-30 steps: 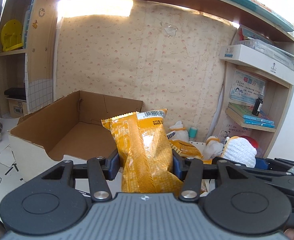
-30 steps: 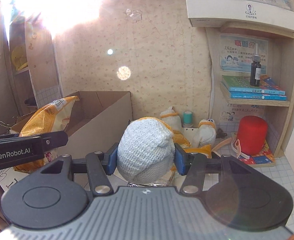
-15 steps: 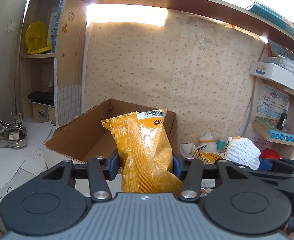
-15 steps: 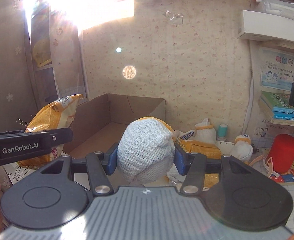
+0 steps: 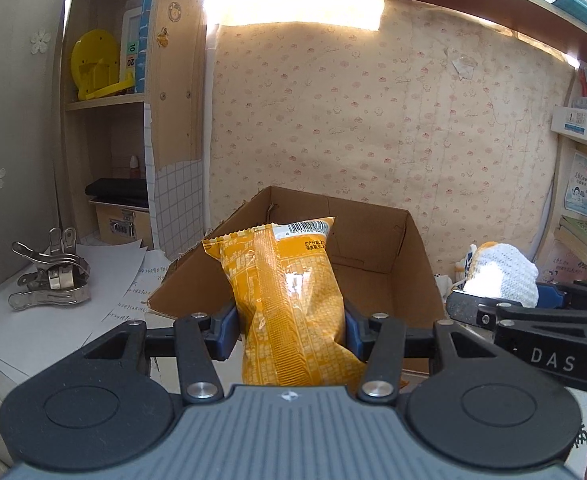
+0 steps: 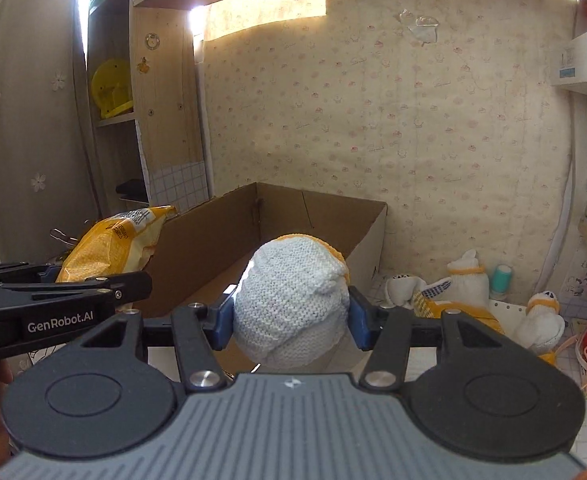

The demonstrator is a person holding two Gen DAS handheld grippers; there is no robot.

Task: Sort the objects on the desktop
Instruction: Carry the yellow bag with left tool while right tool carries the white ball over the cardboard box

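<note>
Both hands swung left so the cardboard box [image 5: 373, 264] sat dead ahead, left gripper [image 5: 291, 326] fingers clamped on the snack bag [image 5: 285, 296], right gripper [image 6: 291, 320] squeezing the knitted ball [image 6: 289, 304], looking ready to drop in.

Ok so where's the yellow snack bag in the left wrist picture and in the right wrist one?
Left wrist: snack bag at centre, upright, clamped in the left gripper.
Right wrist: snack bag at the left edge, middle height, above the left gripper's black arm.
Shared landmark: the open cardboard box behind the bag in both.
</note>
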